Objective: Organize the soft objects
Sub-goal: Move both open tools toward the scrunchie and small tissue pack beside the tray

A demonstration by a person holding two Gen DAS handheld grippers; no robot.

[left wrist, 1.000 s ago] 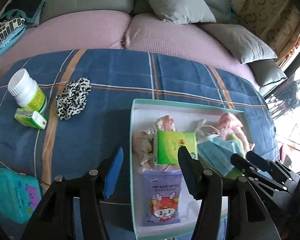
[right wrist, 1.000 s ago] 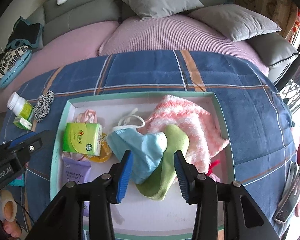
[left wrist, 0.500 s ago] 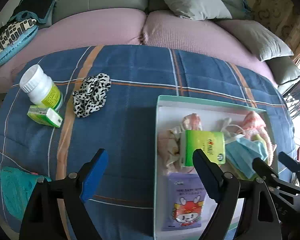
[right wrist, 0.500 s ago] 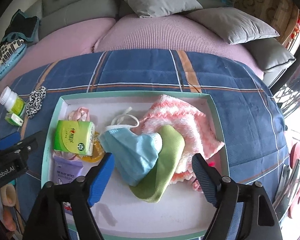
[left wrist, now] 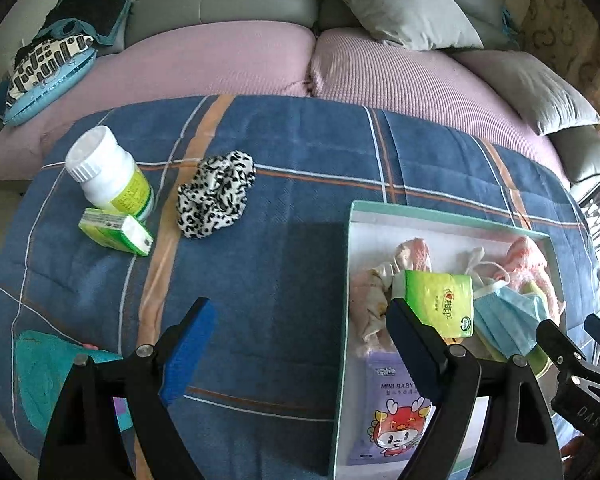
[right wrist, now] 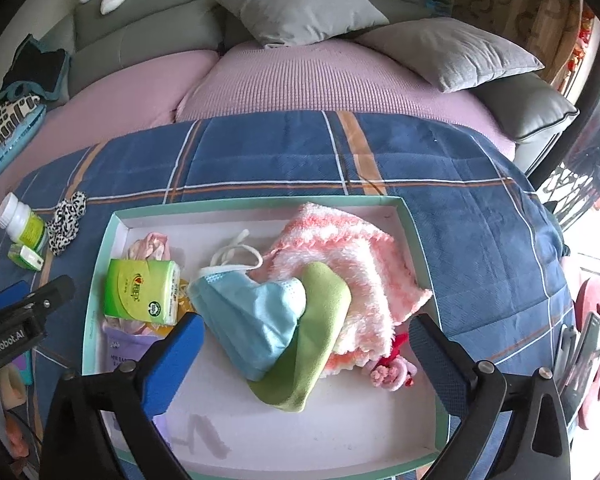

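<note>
Right wrist: green cloth (right wrist: 312, 332) lengthwise diagonal.

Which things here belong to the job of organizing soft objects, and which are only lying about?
Job: tray, blue mask, green cloth, pink towel, tissue pack, leopard scrunchie on the blanket.
Lying about: pill bottle, small green box, grey pillows.

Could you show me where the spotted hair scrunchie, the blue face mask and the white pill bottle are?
Hair scrunchie (left wrist: 216, 200), left wrist view, on the middle of its gathered fabric.
Face mask (right wrist: 256, 320), right wrist view, on its blue pleated front.
Pill bottle (left wrist: 110, 178), left wrist view, on its white body just under the cap.
</note>
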